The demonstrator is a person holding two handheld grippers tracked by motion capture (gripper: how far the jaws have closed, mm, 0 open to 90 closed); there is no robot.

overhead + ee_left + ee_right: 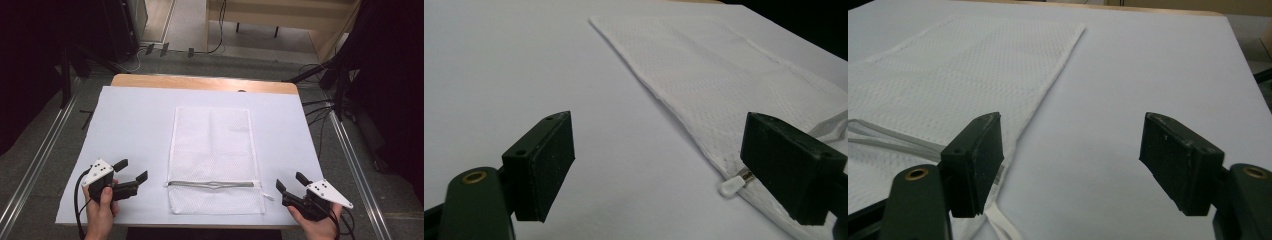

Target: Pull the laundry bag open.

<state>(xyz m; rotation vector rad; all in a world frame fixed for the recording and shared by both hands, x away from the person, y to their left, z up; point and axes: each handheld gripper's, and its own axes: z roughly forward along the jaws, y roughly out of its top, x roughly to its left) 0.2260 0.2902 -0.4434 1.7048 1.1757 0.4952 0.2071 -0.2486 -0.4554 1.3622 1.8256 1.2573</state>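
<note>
A white mesh bag (212,150) lies flat in the middle of the white sheet (135,125), with a grey zipper (212,184) running across its near end. My left gripper (131,171) rests to the left of the bag near the front edge, open, nothing between its jaws. In the left gripper view the bag (724,75) stretches off to the right and a small white zipper end (734,184) lies by the right jaw. My right gripper (289,183) sits to the right of the bag, open and empty. The right gripper view has the bag (958,75) at left.
The white sheet covers a wooden table whose far edge (200,81) shows bare. Metal rails (350,155) run along both sides of the table on the floor. Cables (315,107) trail at the right, dark stands at the left.
</note>
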